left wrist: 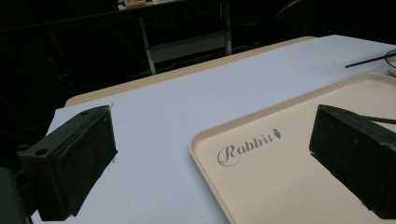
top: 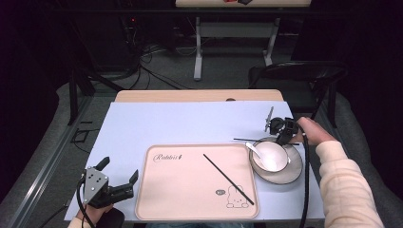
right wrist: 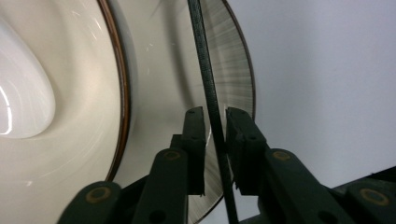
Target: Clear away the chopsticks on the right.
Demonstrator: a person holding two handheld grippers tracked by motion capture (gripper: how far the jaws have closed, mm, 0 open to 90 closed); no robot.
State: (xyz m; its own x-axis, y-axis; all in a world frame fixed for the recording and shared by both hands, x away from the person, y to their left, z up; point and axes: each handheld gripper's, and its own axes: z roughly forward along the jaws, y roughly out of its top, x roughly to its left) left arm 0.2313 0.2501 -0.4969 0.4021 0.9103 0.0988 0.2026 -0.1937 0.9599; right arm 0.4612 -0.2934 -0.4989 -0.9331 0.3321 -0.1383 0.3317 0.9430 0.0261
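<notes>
1. At the near left corner of the table, the left gripper [top: 120, 178] hovers beside the left edge of the tray [top: 152, 199]. Its jaws stand wide apart with nothing between them; in the left gripper view the "Rabbit" lettering [left wrist: 247, 149] on the tray shows in the gap.

2. In the middle, the cream tray lies on the pale table cover [top: 190, 123], and one black chopstick [top: 228, 179] lies slantwise across the tray's right half.

3. To the right, just beside the tray, a white bowl [top: 271, 156] with a white spoon [top: 254, 149] in it sits on a dark-rimmed plate [top: 292, 173].

4. The second chopstick [top: 249, 140] lies across the far rim of that plate, its tip pointing left over the table cover. The right gripper [top: 284, 134] is down on it: in the right gripper view the jaws stand close on either side of the stick [right wrist: 212, 112], narrow but not plainly pinching yet.

5. The step in hand looks like picking up this second chopstick. The next move likely calls for closing fully on the thin stick, then lifting it straight so it does not roll off the plate rim or knock the bowl, perhaps to lay it by its mate on the tray.
</notes>
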